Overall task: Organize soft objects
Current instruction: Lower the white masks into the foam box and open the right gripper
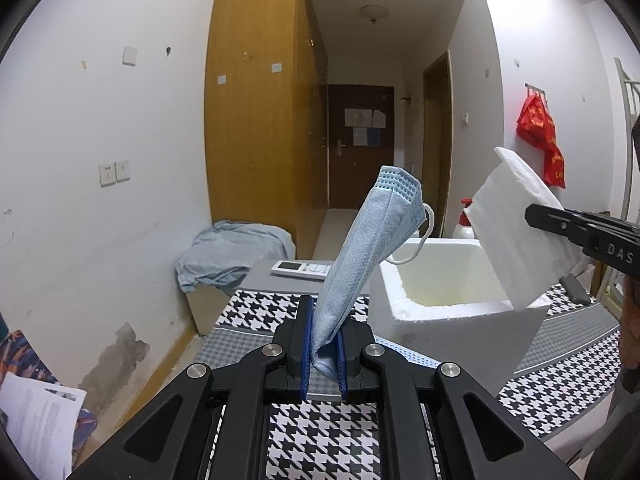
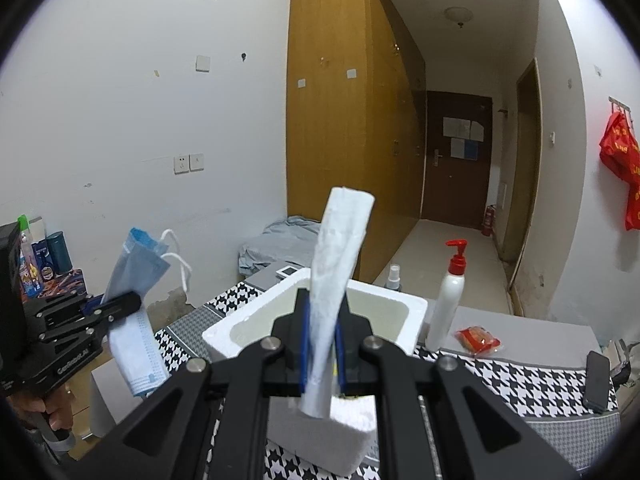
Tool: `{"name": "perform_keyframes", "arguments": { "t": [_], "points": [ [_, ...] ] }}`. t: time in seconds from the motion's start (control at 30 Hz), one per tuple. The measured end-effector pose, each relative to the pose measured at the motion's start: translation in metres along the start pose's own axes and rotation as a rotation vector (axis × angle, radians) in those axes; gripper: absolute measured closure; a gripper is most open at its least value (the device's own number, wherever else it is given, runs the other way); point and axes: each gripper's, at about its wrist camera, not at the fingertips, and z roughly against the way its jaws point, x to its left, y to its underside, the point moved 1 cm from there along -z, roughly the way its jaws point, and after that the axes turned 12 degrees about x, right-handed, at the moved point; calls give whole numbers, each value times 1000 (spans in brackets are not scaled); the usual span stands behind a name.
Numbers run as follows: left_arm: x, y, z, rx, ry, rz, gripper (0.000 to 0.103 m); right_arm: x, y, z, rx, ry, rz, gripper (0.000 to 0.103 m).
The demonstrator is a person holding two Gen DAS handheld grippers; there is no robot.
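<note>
My left gripper (image 1: 324,344) is shut on a folded blue face mask (image 1: 368,248), which stands up from the jaws, white ear loops hanging off its top. It also shows in the right wrist view (image 2: 136,280), held left of the box. My right gripper (image 2: 322,356) is shut on a white folded cloth pad (image 2: 338,280) and holds it over the open white foam box (image 2: 416,308). In the left wrist view the right gripper (image 1: 532,216) holds the white pad (image 1: 516,216) above the box (image 1: 460,320). The box looks empty inside.
The box stands on a table with a black-and-white houndstooth cloth (image 1: 320,432). A white remote (image 1: 300,269) lies behind it. A pump bottle (image 2: 448,300), a small spray bottle (image 2: 394,276), a red packet (image 2: 478,340) and a dark phone (image 2: 596,380) sit at the right.
</note>
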Motion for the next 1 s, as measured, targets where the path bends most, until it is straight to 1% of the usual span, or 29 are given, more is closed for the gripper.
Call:
{"name": "perform_keyframes", "arguments": {
  "t": [0.23,0.5,0.53,0.6,0.67,0.7,0.73,0.77,0.8,0.87,0.93,1.0],
  "points": [
    [7,0,-5,5,-3,14,92,0,-6,-19,24,-7,-12,90],
    [9,-1,-17,29,-4,14,92,-10,-9,-49,86,2,-42,89],
    [9,-1,-18,30,-5,16,92,-9,-9,-52,94,4,-42,87],
    [9,-2,-19,33,-4,18,92,-9,-9,-56,108,9,-42,77],
    [9,-2,-20,33,-6,16,92,-9,-8,-60,123,8,-42,58],
    [9,-2,-21,36,-6,15,92,-9,-8,-61,129,4,-41,53],
    [9,-3,-22,37,-6,16,92,-8,-8,-63,135,1,-42,43],
    [9,-3,-22,39,-8,18,92,-8,-8,-64,140,0,-41,36],
    [9,-3,-23,41,-10,18,92,-8,-7,-64,143,4,-38,33],
    [8,-3,-24,44,-11,20,92,-6,-7,-64,144,16,-32,23],
    [7,-4,-24,46,-11,19,92,-6,-7,-60,131,21,-32,18],
    [6,-5,-23,45,-12,19,92,-6,-6,-54,120,12,-32,16]
  ]
}}
